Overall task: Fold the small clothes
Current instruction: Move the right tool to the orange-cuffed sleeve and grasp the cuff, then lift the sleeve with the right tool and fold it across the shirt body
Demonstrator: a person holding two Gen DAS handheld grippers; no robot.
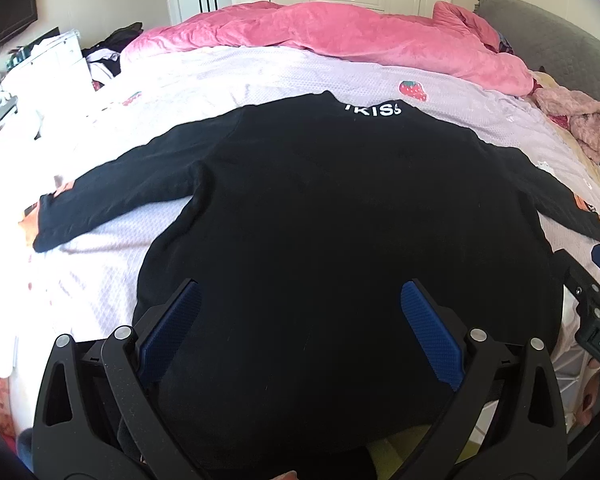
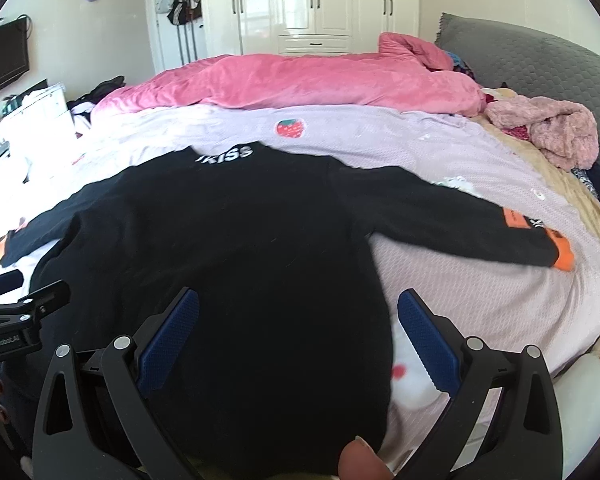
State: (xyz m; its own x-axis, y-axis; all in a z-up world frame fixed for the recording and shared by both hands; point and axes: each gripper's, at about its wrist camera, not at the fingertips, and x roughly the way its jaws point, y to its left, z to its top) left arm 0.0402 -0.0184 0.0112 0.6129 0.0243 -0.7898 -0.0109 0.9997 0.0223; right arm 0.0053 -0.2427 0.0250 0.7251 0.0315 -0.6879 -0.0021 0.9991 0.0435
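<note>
A small black long-sleeved top [image 1: 308, 200] lies flat on the bed, back up, with white "KISS" lettering at the collar and orange cuffs, both sleeves spread out. It also shows in the right wrist view [image 2: 228, 240]. My left gripper [image 1: 300, 300] is open and empty, its blue pads [image 1: 172, 324] over the top's lower body. My right gripper [image 2: 298, 308] is open and empty over the top's lower right edge. The right gripper's body [image 1: 596, 304] shows at the right of the left wrist view; the left gripper's body [image 2: 16, 320] shows at the left of the right wrist view.
The bed has a pale lilac sheet [image 2: 480, 288] with a strawberry print [image 2: 289, 128]. A pink duvet [image 1: 340, 40] lies bunched along the far side. A fuzzy pink garment [image 2: 548, 128] sits far right by a grey headboard [image 2: 532, 56]. White wardrobes [image 2: 316, 0] stand behind.
</note>
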